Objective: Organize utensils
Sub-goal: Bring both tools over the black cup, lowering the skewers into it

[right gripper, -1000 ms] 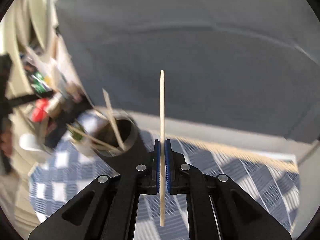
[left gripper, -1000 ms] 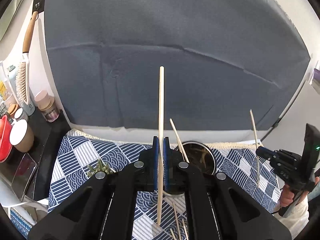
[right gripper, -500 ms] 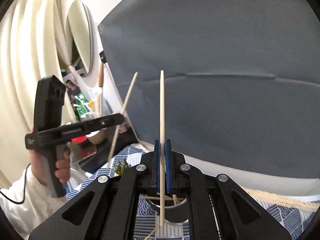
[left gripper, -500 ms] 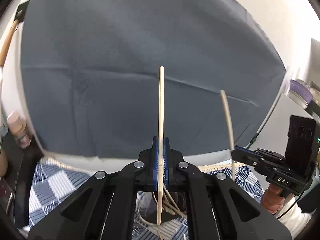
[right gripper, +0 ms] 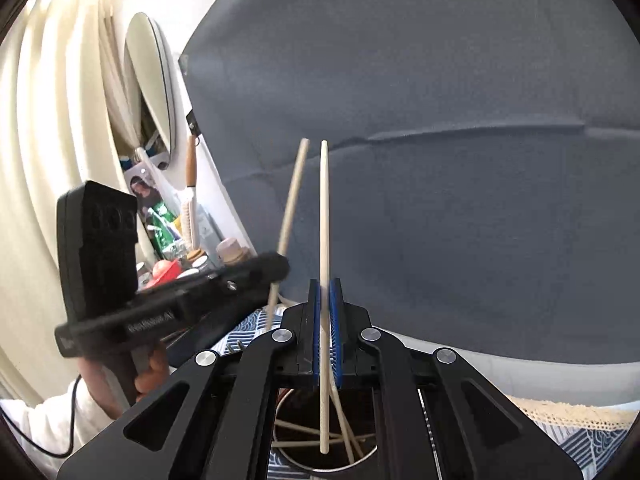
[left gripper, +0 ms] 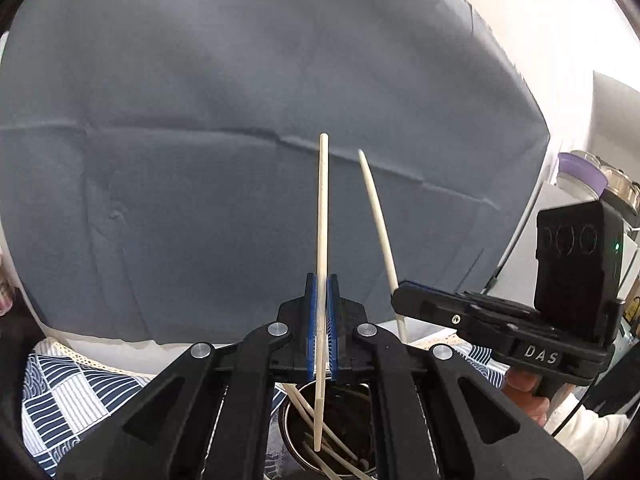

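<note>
My left gripper (left gripper: 322, 280) is shut on a pale wooden chopstick (left gripper: 322, 216) that stands upright, its lower tip hanging inside the mouth of a round metal cup (left gripper: 292, 440). My right gripper (right gripper: 325, 284) is shut on a second chopstick (right gripper: 324, 216), also upright, with its lower tip over the same cup (right gripper: 372, 450). Several chopsticks lie slanted in the cup. Each gripper shows in the other's view: the right gripper (left gripper: 398, 294) at right with its chopstick (left gripper: 378, 216), the left gripper (right gripper: 280, 266) at left with its chopstick (right gripper: 290, 200).
A blue-and-white patterned cloth (left gripper: 72, 384) with a lace edge covers the table under the cup. A large grey fabric backdrop (left gripper: 240, 120) stands close behind. A cluttered shelf (right gripper: 172, 240) with bottles, a brush and a mirror sits at the left. A person's hand (right gripper: 148, 376) grips the left handle.
Both grippers have swung in toward the cup, which now sits right beneath their jaws. The two held chopsticks have come close together, and their lower tips now hang at the cup's mouth.
</note>
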Motion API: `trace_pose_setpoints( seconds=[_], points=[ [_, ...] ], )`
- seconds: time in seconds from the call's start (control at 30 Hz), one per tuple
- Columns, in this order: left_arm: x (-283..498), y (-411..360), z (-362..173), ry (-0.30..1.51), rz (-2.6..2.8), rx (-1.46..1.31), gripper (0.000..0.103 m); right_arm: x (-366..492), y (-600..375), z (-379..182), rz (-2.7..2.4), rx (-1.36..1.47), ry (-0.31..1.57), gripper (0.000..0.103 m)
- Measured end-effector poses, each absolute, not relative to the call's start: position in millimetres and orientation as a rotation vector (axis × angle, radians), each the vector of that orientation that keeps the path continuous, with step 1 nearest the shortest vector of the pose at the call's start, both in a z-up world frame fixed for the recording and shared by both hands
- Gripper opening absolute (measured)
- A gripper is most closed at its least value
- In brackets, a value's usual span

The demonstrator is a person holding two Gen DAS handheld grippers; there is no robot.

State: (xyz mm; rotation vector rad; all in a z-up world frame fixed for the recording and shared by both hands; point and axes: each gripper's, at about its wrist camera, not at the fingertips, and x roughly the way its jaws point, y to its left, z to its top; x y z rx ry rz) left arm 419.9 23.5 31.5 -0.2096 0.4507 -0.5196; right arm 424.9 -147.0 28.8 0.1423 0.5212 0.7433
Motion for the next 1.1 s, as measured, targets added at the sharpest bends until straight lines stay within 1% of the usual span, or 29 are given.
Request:
trace_pose_setpoints(
  seconds=[0.23,0.37,0.6,0.7,1.0,1.03,1.1],
  points=[
    [426.4,18.4,1.5,0.447,-0.564,-0.268,0.005,433.1,-144.5,-1.7,0.722,0.151,0.57,0.005],
    [426.6,13.7,-16.2,0.465,-0.551,-0.255,0.005,433.9,-141.2,-17.0,0.704,0.124,0.611,0.005],
    [422.3,4.7,-29.5,0.5,-0.56,-0.253,0.005,430.3,-138.1,-37.7,0.661,0.077,0.661,0.005],
    [418.4,-1.0,-29.7,0.514,-0.555,-0.229,0.005,427.8,-137.6,-36.8,0.667,0.083,0.658,0.005],
    [397.0,17.2,-31.6,0.527,-0.532,-0.188,0.006,406.3,-127.7,-27.1,0.648,-0.042,0.631,0.005],
    [395.7,18.5,-31.8,0.53,-0.526,-0.179,0.008,403.0,-127.7,-25.6,0.645,-0.049,0.627,0.005],
    [390.0,18.8,-29.0,0.53,-0.513,-0.161,0.016,398.5,-128.8,-22.8,0.648,-0.048,0.631,0.005]
  ],
)
